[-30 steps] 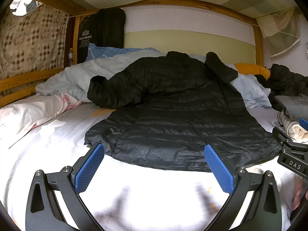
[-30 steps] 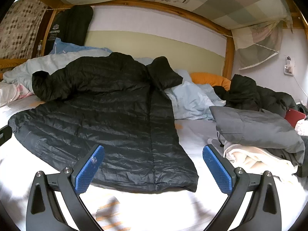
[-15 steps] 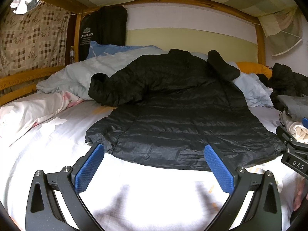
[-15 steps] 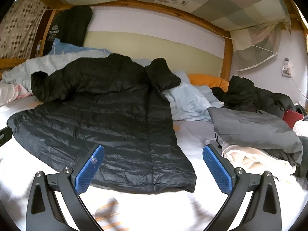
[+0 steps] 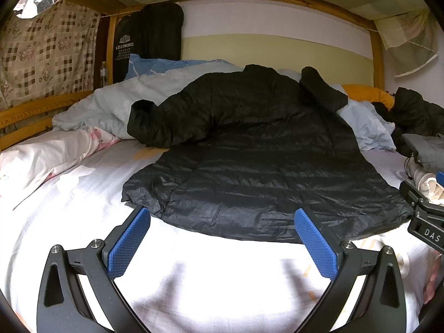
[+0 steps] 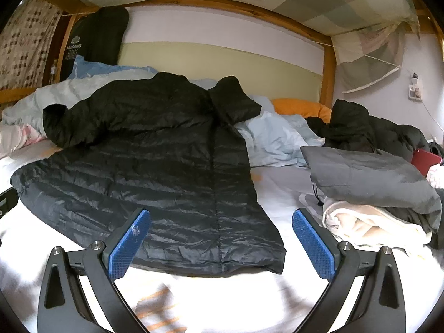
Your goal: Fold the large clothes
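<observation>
A long black quilted puffer jacket [image 5: 258,166] lies spread on the white bed sheet [image 5: 211,272], hem toward me, its left sleeve folded across the chest. It also shows in the right wrist view [image 6: 155,177]. My left gripper [image 5: 222,241] is open and empty, hovering just short of the hem. My right gripper [image 6: 220,242] is open and empty over the hem's right corner. The right gripper's body shows at the right edge of the left wrist view [image 5: 424,216].
A light blue duvet [image 5: 111,105] and pink-patterned pillow [image 5: 47,155] lie at the left. Folded grey and cream clothes [image 6: 371,194] are stacked at the right, with another dark jacket [image 6: 369,127] and an orange pillow [image 6: 299,108] behind. A wooden bed frame [image 5: 30,111] surrounds the bed.
Both grippers have drifted slightly; the view has tilted down a little and the jacket sits slightly lower in frame. Both stay open; the jacket has not moved.
</observation>
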### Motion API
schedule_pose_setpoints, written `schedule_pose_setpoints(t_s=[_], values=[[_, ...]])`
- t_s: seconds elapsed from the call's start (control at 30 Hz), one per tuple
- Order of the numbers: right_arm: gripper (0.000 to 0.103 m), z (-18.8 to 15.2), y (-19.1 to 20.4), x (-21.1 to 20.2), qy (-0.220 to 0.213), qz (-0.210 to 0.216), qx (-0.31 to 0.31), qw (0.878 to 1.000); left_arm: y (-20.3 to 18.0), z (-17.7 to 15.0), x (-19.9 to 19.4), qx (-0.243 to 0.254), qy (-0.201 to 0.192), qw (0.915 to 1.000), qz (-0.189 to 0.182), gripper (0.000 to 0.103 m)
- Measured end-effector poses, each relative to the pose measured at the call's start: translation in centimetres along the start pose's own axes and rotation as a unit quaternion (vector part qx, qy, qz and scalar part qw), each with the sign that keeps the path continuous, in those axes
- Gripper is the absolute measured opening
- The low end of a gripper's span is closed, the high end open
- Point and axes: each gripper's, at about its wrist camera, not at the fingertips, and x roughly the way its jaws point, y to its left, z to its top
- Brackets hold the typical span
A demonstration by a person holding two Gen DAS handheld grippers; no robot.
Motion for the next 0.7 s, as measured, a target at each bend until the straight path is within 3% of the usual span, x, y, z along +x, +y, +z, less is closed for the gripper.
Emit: schedule_pose_setpoints(t_s=[0.17, 0.3, 0.57, 0.7], values=[[0.103, 0.0, -0.1, 0.0, 0.0, 0.001, 0.007, 1.0, -0.2, 0.0, -0.1, 0.004, -0.002, 1.0, 0.0, 0.103], [0.103, 0.1, 0.1, 0.3, 0.005, 0.002, 0.007, 1.0, -0.4, 0.1, 1.1, 0.005, 0.026, 0.9989, 0.039, 0.103], [0.103, 0.1, 0.1, 0.5, 0.012, 0.004, 0.009, 1.0, 0.3, 0.1, 0.9, -0.009, 0.021, 0.9991, 0.035, 0.103], [0.103, 0.0, -0.3, -0.1, -0.002, 0.018, 0.016, 1.0, 1.3, 0.3, -1.4, -0.036, -0.03, 0.9972, 0.058, 0.103]])
